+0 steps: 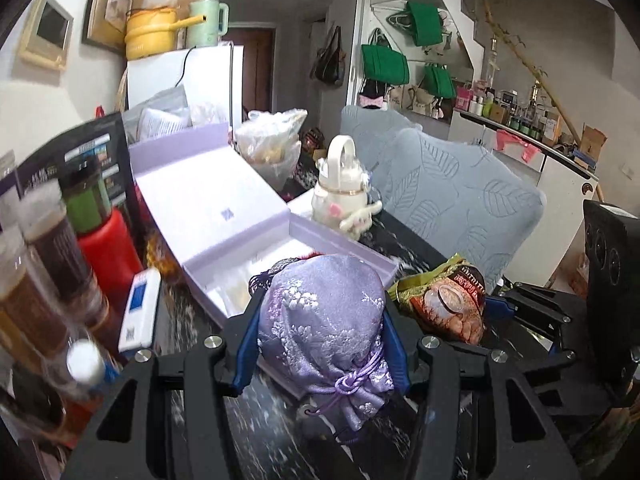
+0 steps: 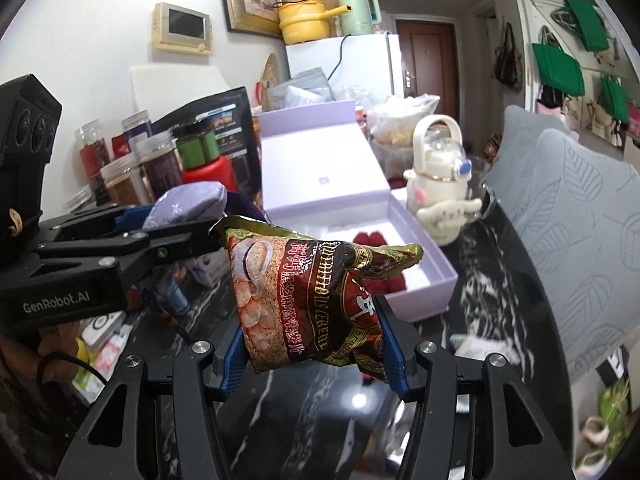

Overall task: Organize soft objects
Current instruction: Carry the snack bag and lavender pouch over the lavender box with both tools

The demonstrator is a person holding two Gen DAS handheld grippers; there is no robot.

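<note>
My left gripper (image 1: 322,344) is shut on a lilac brocade drawstring pouch (image 1: 324,320), held above the dark marble table just in front of an open lilac gift box (image 1: 340,240). My right gripper (image 2: 312,356) is shut on a red and gold cereal packet (image 2: 308,300), also lifted off the table. In the left wrist view the cereal packet (image 1: 444,304) hangs to the right of the pouch. In the right wrist view the pouch (image 2: 188,204) shows at the left between the other gripper's fingers. The box (image 2: 420,264) holds a dark red fluffy item (image 2: 372,240).
Jars (image 1: 44,256) and a red-lidded container (image 1: 108,256) crowd the table's left side. A cream bottle with a plush dog (image 1: 344,196) stands behind the box. Grey leaf-patterned chair backs (image 1: 460,200) line the right edge. A white card (image 1: 140,308) lies at the left.
</note>
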